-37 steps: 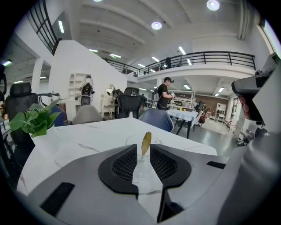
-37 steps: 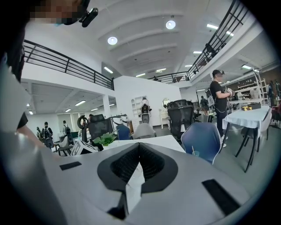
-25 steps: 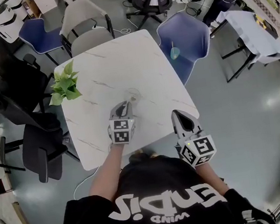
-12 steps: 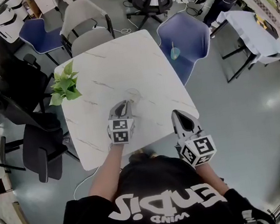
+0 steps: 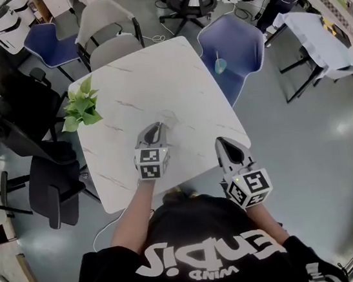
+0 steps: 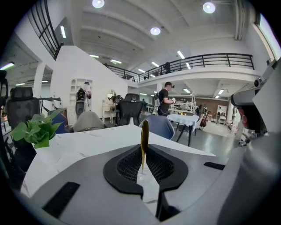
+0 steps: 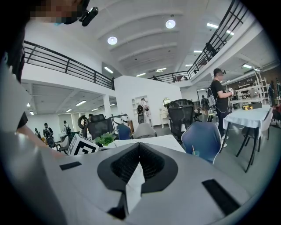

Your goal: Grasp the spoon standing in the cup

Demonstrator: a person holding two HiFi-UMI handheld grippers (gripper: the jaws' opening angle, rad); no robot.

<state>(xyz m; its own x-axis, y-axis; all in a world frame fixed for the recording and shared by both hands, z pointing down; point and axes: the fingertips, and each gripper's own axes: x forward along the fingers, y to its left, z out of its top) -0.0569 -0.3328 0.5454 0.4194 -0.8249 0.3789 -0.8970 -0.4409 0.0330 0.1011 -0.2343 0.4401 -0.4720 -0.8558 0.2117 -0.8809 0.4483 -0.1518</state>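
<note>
The left hand-held gripper pinches the gold spoon by its stem. The spoon stands upright between the pads, its upper end rising above the tips. Just beyond those tips a faint clear cup sits on the white worktop; whether the spoon's lower end is inside it cannot be told. The right hand-held gripper hangs to the right, over the worktop's near edge, with its jaws pressed together and nothing between them.
</note>
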